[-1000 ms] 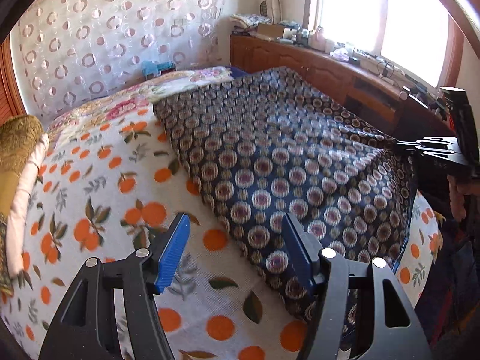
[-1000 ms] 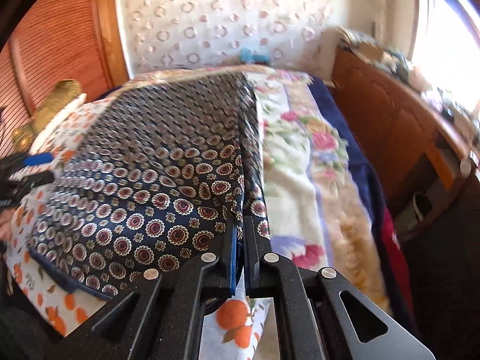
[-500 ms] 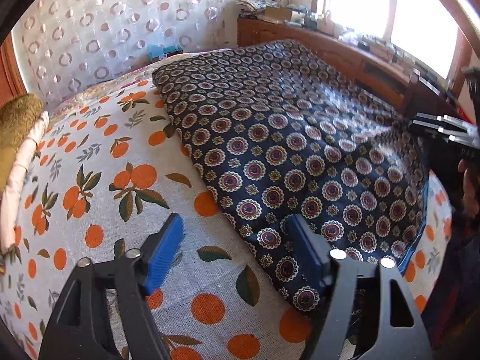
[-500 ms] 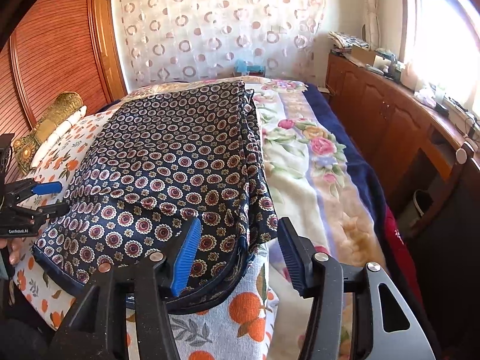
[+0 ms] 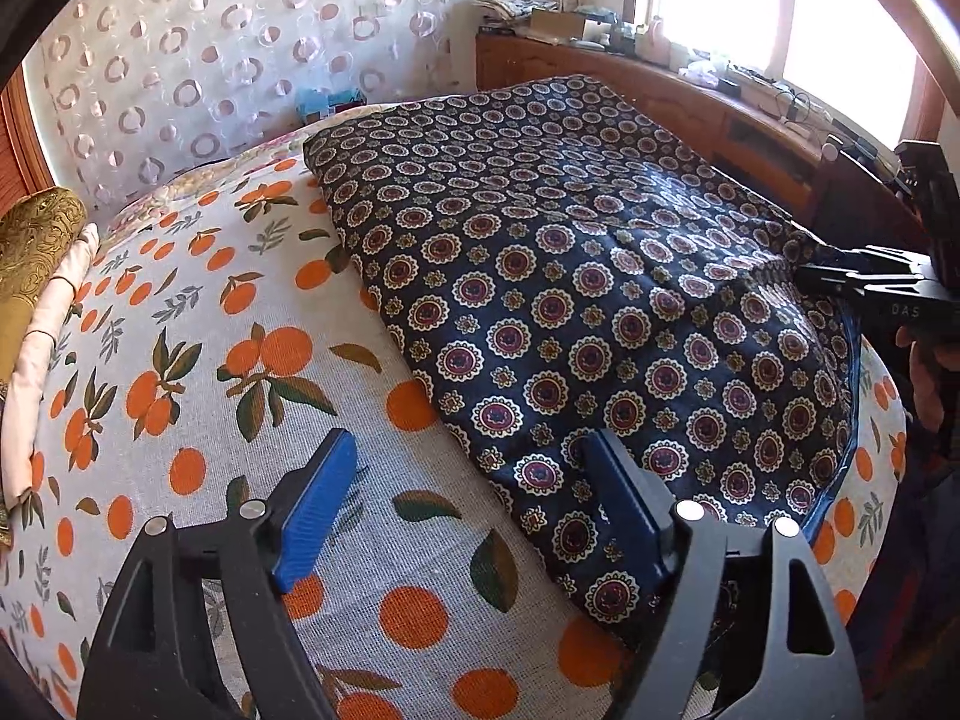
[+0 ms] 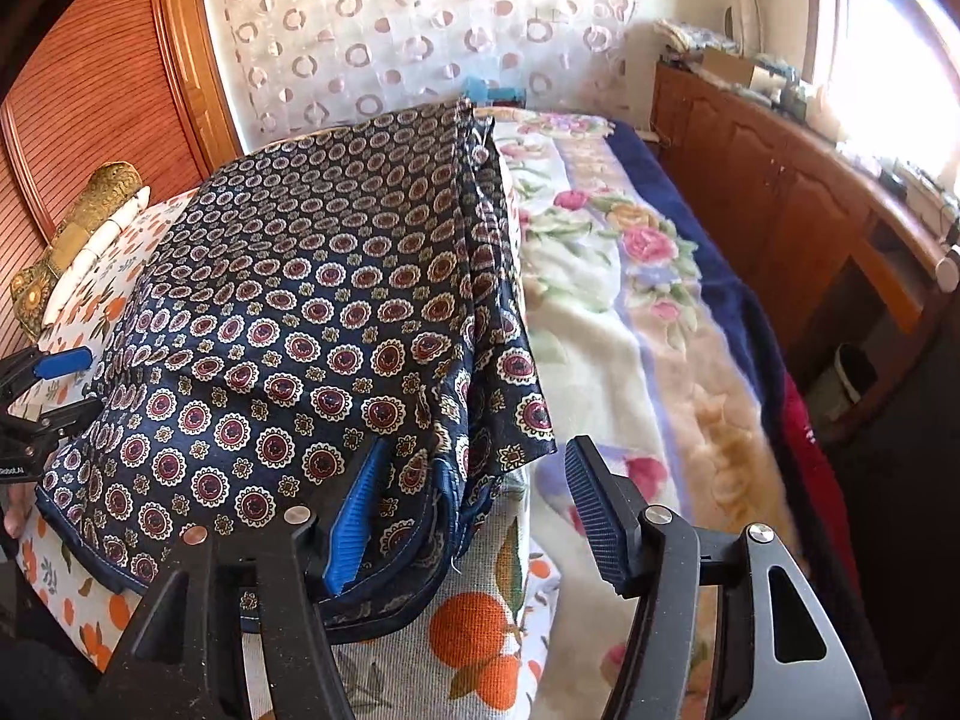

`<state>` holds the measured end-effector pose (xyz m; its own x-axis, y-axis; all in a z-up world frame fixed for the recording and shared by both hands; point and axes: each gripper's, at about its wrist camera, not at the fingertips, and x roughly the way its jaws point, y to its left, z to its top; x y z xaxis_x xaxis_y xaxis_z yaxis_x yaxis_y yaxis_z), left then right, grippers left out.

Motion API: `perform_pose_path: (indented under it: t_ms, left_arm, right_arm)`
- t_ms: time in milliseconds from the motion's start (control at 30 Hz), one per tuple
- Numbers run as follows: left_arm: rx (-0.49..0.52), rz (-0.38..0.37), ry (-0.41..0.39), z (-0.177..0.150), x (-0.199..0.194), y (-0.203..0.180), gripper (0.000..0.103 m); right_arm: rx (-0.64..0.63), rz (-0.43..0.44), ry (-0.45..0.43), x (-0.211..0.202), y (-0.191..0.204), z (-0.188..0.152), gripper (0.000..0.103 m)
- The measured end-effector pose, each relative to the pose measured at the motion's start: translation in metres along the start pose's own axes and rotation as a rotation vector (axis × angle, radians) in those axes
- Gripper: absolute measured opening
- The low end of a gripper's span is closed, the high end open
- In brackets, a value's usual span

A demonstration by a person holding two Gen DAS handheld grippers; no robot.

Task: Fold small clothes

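Navy medallion-print cloth (image 5: 600, 300) lies folded flat on the orange-print bedsheet (image 5: 198, 360). Left wrist view: left gripper (image 5: 468, 516) w/ jaws spread and opening, nothing pinched; cloth's near corner edge runs btwn them, right blue pad over the fabric, left pad over bare sheet. Vs 1 s ago the cloth sat bunched and lifted toward the right gripper (image 5: 864, 285); now it's lying flat and smoother. Gold cushion (image 5: 36, 246) at far left, wooden cabinet (image 5: 720, 114) under the window behind.

Right wrist view: right gripper (image 6: 474, 504) jaws spread and opening, no pinch; cloth's stacked corner layers (image 6: 480, 360) hang btwn the pads, left pad resting against the fabric, right pad clear over the floral blanket (image 6: 630, 300). 1 s ago these jaws were clamped tight on that edge. Left gripper (image 6: 54, 384) sits at the cloth's far corner, left edge of view. Circle-pattern curtain (image 6: 390, 30) behind the bed; nothing blocks the cloth.
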<state>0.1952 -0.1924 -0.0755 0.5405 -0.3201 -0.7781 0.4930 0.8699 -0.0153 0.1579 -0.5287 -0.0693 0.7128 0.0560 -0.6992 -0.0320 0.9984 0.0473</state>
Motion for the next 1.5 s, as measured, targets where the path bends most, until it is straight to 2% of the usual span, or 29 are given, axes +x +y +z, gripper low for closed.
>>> perform_pose_path:
  t_ms: [67,133,167,333,467,533,567,667,733,800,867,967,1100,1267,1367,1500]
  left_arm:
    - [0.004,-0.010,0.001,-0.002,-0.003,-0.002,0.080]
    - [0.017,-0.072,0.001,-0.005,-0.007,-0.006,0.079]
    - [0.010,-0.115,-0.003,-0.007,-0.010,-0.007,0.074]
    - [-0.072,-0.195,0.000,-0.016,-0.021,-0.006,0.058]
    - [-0.100,-0.230,0.001,-0.022,-0.026,-0.011,0.052]
    - [-0.098,-0.234,0.000,-0.023,-0.027,-0.016,0.047]
    - [-0.099,-0.241,0.000,-0.024,-0.027,-0.018,0.040]
    - [-0.123,-0.234,-0.002,-0.026,-0.028,-0.020,0.031]
    - [-0.137,-0.241,-0.006,-0.029,-0.029,-0.021,0.027]
    - [-0.140,-0.251,-0.008,-0.031,-0.030,-0.022,0.015]
    - [-0.147,-0.263,-0.017,-0.033,-0.032,-0.021,0.008]
    - [-0.142,-0.303,-0.050,-0.029,-0.040,-0.020,0.005]
    - [-0.138,-0.355,-0.107,-0.011,-0.061,-0.014,0.005]
    - [-0.124,-0.399,-0.192,0.034,-0.089,-0.004,0.004]
    - [-0.111,-0.366,-0.233,0.065,-0.091,0.006,0.004]
    - [-0.136,-0.329,-0.249,0.100,-0.079,0.031,0.004]
  right_arm:
    - [0.001,0.011,0.002,0.001,0.000,0.001,0.063]
    - [-0.003,0.026,0.005,0.003,0.001,0.002,0.063]
    - [-0.008,0.031,0.008,0.003,0.002,0.001,0.063]
    - [-0.056,0.039,0.021,0.002,0.009,0.001,0.061]
    - [-0.045,0.048,0.020,0.004,0.006,0.000,0.061]
    - [-0.024,0.056,0.019,0.005,0.004,0.000,0.059]
    - [-0.019,0.053,0.015,0.005,0.003,0.000,0.057]
    - [-0.018,0.014,-0.015,0.002,0.003,-0.001,0.041]
    - [-0.029,0.009,-0.040,-0.002,0.005,-0.002,0.013]
    - [-0.049,0.015,-0.042,-0.003,0.013,-0.005,0.009]
    - [-0.080,0.037,-0.029,0.000,0.019,-0.007,0.007]
    - [-0.101,0.051,-0.027,-0.002,0.022,-0.007,0.005]
    - [-0.094,0.089,-0.071,-0.019,0.017,0.002,0.004]
    - [-0.099,0.132,-0.170,-0.048,0.017,0.033,0.003]
    - [-0.107,0.141,-0.204,-0.052,0.016,0.061,0.003]
    - [-0.109,0.130,-0.219,-0.039,0.015,0.102,0.003]
